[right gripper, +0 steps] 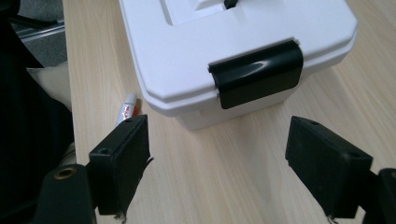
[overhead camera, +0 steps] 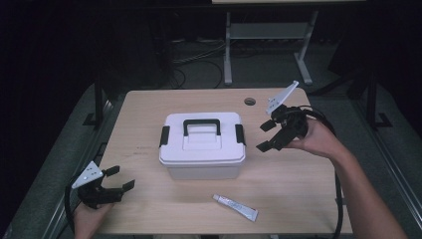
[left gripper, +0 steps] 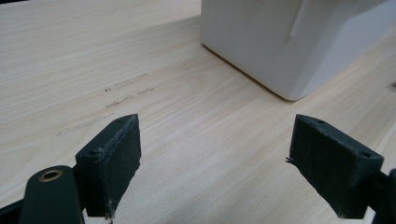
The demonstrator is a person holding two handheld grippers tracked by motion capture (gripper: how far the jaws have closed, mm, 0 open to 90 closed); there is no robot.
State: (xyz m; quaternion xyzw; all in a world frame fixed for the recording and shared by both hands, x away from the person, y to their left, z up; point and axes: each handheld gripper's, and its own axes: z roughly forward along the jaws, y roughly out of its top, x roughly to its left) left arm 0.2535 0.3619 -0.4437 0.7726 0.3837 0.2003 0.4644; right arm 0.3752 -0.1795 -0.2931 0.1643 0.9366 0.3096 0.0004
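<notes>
Facing the white box's (overhead camera: 202,145) right-end black latch (right gripper: 256,73), the right hand-held gripper (overhead camera: 271,135) hovers just beside it, jaws spread.

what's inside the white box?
Cannot tell: the white box has its lid on, with both black latches down and the black handle folded flat on top. The contents are covered.

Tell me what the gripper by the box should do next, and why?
Probably ease the right gripper forward onto the black latch. Its jaws are open and aimed at it, and the box is shut.
</notes>
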